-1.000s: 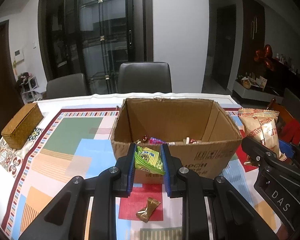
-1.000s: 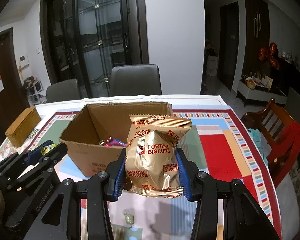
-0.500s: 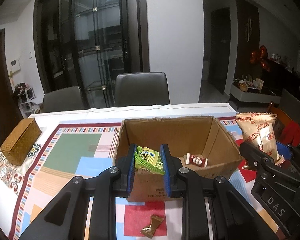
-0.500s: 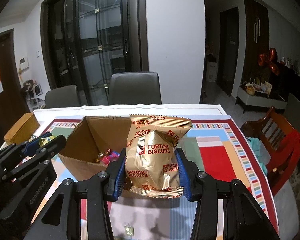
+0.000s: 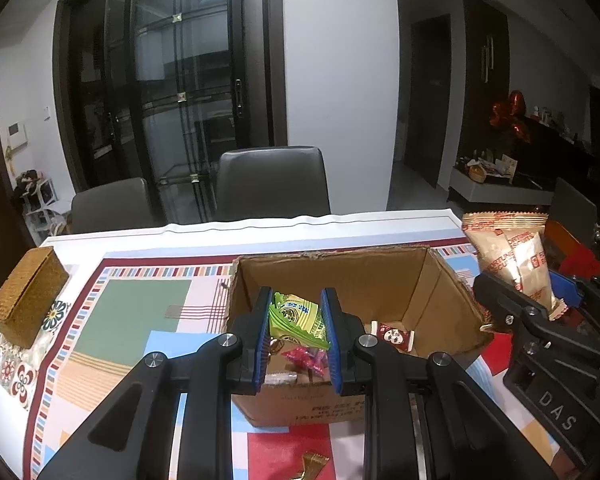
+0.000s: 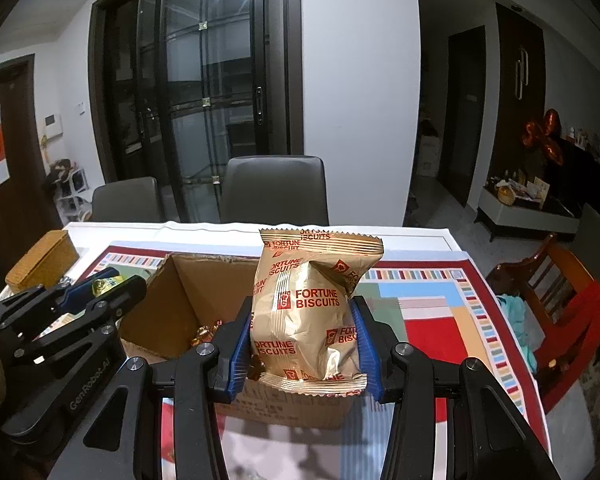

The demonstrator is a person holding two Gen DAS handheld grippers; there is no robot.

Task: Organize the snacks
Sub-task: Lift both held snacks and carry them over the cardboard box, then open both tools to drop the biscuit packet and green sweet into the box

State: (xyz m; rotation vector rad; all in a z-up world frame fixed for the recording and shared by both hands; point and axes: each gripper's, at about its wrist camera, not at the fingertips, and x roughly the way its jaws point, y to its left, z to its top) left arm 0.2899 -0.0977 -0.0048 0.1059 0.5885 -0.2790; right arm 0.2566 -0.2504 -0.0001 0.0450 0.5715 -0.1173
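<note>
Two snacks are in my grip, one in each tongs. My left tongs are pinched nearly closed on a small green packet, and my right tongs stand partly open, clamped on the sides of a puffy gold Fortune Biscuits bag held upright. Both packets hang clear of the counter.

A second ago the cardboard box showed me mostly its front wall, and the green packet sat low against it. Now I look over the near rim: the green packet is above the opening, and I can see the floor of the box with a pink wrapped sweet and a red-and-white sweet lying in it. The biscuit bag has come forward and up too, its lower edge now at about the near rim of the box. My grip on either packet has not changed.

I judge both are about ready to drop in; the green one first, since it is already over the opening. A gold wrapped sweet on the counter in front of the box remains to be collected.
</note>
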